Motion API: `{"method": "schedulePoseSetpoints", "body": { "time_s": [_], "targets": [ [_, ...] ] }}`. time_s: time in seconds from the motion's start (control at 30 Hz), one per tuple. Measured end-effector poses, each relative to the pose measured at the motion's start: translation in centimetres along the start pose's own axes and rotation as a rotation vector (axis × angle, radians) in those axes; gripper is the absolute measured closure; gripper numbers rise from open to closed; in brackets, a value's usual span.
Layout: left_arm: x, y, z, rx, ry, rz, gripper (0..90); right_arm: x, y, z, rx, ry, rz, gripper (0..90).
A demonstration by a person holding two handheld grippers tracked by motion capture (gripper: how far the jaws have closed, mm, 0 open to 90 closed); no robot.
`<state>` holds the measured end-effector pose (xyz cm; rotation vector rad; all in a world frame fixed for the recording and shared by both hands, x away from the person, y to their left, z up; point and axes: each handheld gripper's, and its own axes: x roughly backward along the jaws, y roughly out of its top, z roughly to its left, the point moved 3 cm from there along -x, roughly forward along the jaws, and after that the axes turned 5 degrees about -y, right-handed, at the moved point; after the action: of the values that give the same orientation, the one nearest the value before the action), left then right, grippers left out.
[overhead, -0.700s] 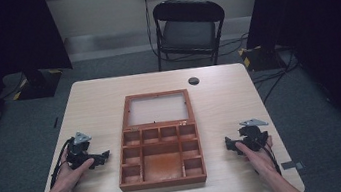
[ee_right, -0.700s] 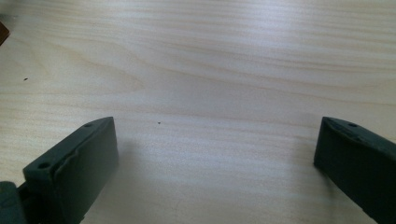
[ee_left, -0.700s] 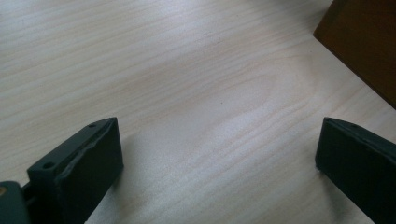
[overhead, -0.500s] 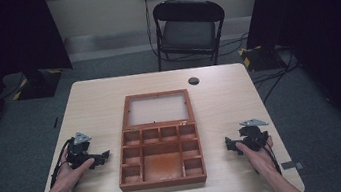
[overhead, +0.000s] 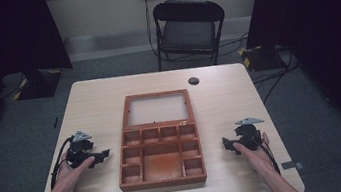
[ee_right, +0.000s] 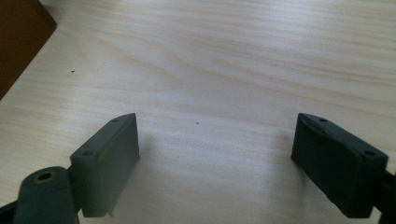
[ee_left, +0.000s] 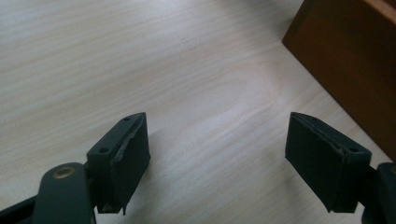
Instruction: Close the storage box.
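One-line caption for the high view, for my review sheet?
Open wooden box on table, flanked by open left claw and right claw.

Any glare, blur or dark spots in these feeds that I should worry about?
High view: even light on the table, surroundings dark, mildly soft. Left gripper view: fingers soft and shadowed, wooden box dim. Right gripper view: bright sheen on tabletop, fingers blurred.

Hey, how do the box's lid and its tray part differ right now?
The lid lies flat on the far side, one pale panel in a brown frame. The tray lies nearer the person and is split into many compartments, all empty. Both are the same reddish-brown wood, joined along one edge.
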<state>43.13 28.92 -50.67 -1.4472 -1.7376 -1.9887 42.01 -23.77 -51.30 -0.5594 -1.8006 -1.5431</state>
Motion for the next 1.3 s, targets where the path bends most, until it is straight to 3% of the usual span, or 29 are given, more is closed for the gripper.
{"method": "schedulePoseSetpoints", "body": {
  "time_s": [0.1, 0.13, 0.2, 0.3, 0.37, 0.47, 0.63, 0.7, 0.8, 0.83, 0.9, 0.97, 1.07, 1.17, 1.3],
  "targets": [
    [0.4, 0.4, -0.2, 0.014, 0.003, -0.025, 20.4, 0.3, 0.3, 0.0, -0.020, 0.025, -0.006, 14.5],
    [0.5, 0.6, -0.3, 0.016, -0.022, -0.045, 19.6, 0.4, 0.3, 0.0, -0.013, 0.023, -0.018, 14.7],
    [0.9, 1.0, -0.8, -0.002, -0.021, -0.081, 18.8, 0.7, 0.6, 0.1, 0.015, -0.015, -0.033, 14.8],
    [1.2, 1.7, -1.5, -0.012, -0.040, -0.115, 20.7, 1.0, 1.1, 0.3, 0.003, -0.007, -0.059, 14.6],
    [1.3, 2.0, -1.9, -0.012, -0.042, -0.129, 21.6, 1.2, 1.3, 0.6, 0.021, 0.010, -0.065, 14.5],
    [1.4, 2.7, -2.4, -0.011, -0.056, -0.129, 22.4, 1.4, 1.7, 1.0, 0.022, 0.041, -0.075, 14.6],
    [1.3, 3.7, -2.6, -0.003, -0.050, -0.160, 21.6, 1.3, 2.8, 1.8, 0.035, 0.042, -0.110, 14.6],
    [0.8, 4.0, -2.9, -0.034, -0.058, -0.122, 20.0, 1.1, 3.8, 2.5, 0.041, 0.063, -0.134, 15.1],
    [0.9, 4.7, -2.8, -0.043, -0.062, -0.113, 18.4, 0.9, 4.6, 3.0, 0.041, 0.083, -0.143, 15.1],
    [0.9, 5.5, -2.6, -0.024, -0.052, -0.143, 19.2, 0.7, 5.6, 3.5, 0.034, 0.103, -0.160, 15.1],
    [0.8, 5.8, -2.5, -0.026, -0.054, -0.133, 19.8, 0.7, 6.2, 3.9, 0.032, 0.119, -0.167, 15.1],
    [0.6, 6.4, -2.3, -0.018, -0.039, -0.161, 17.5, 0.6, 7.3, 4.3, 0.004, 0.162, -0.197, 17.8],
    [0.0, 7.2, -2.0, -0.012, -0.061, -0.136, 16.9, 0.5, 8.6, 4.8, 0.006, 0.166, -0.221, 18.7],
    [0.0, 8.3, -1.7, 0.005, -0.074, -0.165, 17.0, 0.1, 9.9, 5.3, 0.006, 0.202, -0.224, 18.1],
    [-0.4, 10.6, -1.1, 0.025, -0.066, -0.195, 18.5, -0.5, 12.0, 5.8, 0.017, 0.202, -0.238, 15.5]
  ]
}}
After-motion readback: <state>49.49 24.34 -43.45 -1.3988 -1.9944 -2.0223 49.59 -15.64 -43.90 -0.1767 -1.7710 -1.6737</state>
